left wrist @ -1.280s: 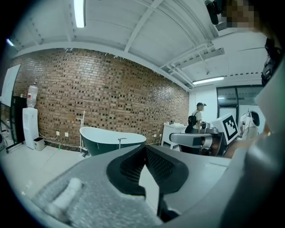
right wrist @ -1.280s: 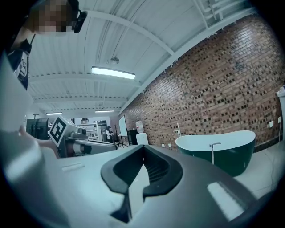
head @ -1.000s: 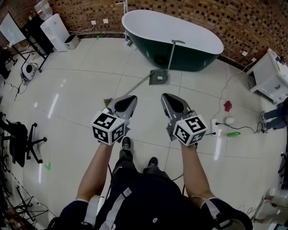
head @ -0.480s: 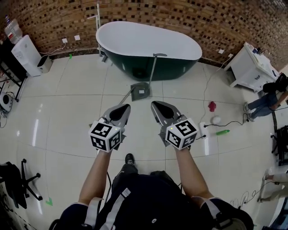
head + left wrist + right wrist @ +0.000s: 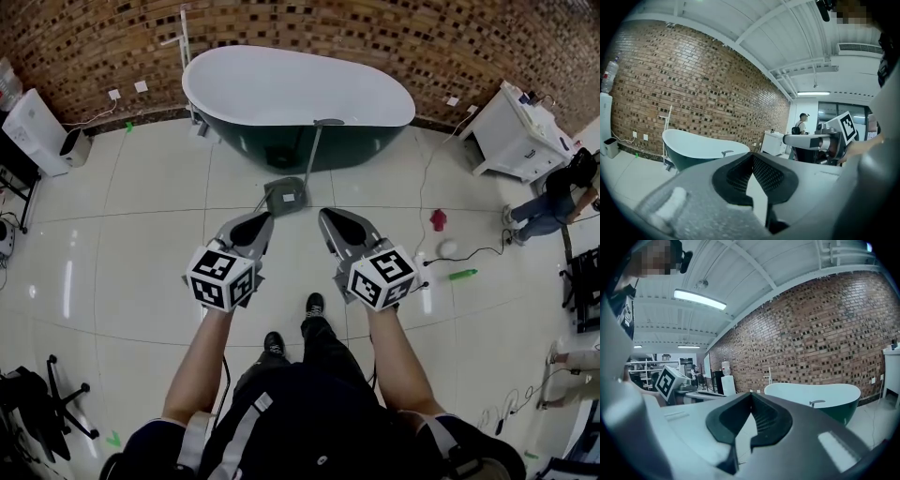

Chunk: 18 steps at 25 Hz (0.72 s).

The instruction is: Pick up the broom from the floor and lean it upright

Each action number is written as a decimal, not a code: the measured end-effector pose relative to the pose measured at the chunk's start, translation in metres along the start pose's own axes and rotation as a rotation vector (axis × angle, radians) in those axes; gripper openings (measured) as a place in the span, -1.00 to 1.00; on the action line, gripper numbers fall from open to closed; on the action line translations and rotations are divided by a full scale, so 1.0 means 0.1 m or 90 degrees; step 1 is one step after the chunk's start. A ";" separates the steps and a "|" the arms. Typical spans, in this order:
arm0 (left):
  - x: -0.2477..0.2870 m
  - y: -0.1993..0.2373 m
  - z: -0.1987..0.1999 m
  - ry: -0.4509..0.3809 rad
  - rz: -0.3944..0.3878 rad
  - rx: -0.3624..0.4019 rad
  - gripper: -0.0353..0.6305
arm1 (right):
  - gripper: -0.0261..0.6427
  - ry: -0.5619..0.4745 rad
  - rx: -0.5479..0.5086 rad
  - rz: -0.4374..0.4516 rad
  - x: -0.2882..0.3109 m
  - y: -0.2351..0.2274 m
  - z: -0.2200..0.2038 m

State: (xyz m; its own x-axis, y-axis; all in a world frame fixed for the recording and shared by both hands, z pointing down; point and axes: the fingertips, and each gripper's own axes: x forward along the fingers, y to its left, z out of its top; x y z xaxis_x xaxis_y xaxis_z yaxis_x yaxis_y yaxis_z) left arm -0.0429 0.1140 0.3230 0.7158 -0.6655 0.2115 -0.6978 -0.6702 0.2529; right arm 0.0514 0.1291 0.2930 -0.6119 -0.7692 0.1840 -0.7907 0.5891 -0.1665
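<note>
Only a short stretch of the broom's thin pale handle [image 5: 262, 200] shows on the white tiles, between the grey dustpan [image 5: 286, 195] and my left gripper [image 5: 262, 219]; that gripper covers the remainder. The dustpan's long handle stands up against the dark green bathtub [image 5: 300, 89]. Both grippers are held side by side in the air in front of me, well above the floor. The left gripper [image 5: 752, 155] is shut and empty. My right gripper [image 5: 324, 216] is likewise shut with nothing in it [image 5: 751, 394]. The tub shows beyond the jaws in both gripper views [image 5: 701, 147] [image 5: 815, 394].
A brick wall runs behind the tub. A white cabinet [image 5: 520, 131] and a person [image 5: 553, 202] are at the right. A red item [image 5: 438, 219], a white ball [image 5: 448, 248], a green bottle [image 5: 461, 275] and a cable lie on the right floor. A white appliance [image 5: 33, 131] stands left.
I have walked toward the tub: the tub and dustpan have shifted closer and left in the head view. Both grippers travelled along, still shut and side by side.
</note>
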 end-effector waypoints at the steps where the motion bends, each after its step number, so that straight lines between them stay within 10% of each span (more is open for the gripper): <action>1: 0.08 0.04 0.01 0.003 0.000 0.001 -0.89 | -0.92 -0.001 0.004 0.000 0.06 -0.08 0.00; 18: 1.74 1.05 -0.14 0.093 0.053 0.020 -0.89 | -0.92 0.043 0.031 0.092 1.46 -1.50 -0.29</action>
State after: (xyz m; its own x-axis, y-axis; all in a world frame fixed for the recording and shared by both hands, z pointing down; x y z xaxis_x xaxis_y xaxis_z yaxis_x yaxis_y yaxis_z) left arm 0.0084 -0.0673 0.3998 0.6499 -0.6660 0.3661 -0.7539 -0.6259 0.1997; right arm 0.0807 -0.0643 0.3728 -0.7204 -0.6581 0.2189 -0.6935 0.6787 -0.2419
